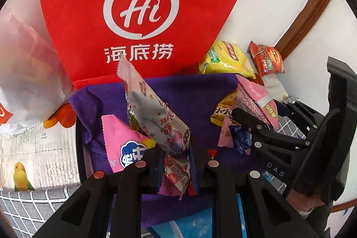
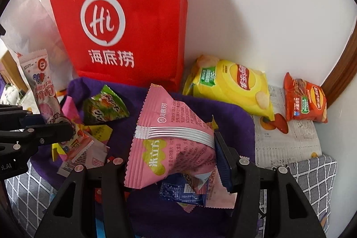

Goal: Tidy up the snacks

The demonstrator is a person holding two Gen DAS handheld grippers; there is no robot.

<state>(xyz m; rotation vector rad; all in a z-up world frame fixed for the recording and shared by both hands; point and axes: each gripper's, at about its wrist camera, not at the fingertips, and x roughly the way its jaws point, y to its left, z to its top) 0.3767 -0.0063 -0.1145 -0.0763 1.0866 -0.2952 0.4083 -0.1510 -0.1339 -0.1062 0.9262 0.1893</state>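
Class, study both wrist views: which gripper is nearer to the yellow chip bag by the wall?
Right. The right gripper, shut on the pink triangular snack packet, sits just short of the yellow chip bag. The left gripper, holding the long pink-and-white wrapper, is farther away, across the purple cloth.

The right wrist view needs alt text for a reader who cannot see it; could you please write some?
The right gripper is shut on a pink snack packet above a purple cloth strewn with small snack packets. A red bag stands behind against a white wall, with a yellow chip bag and an orange chip bag to its right. At left, the left gripper holds a long pale packet.
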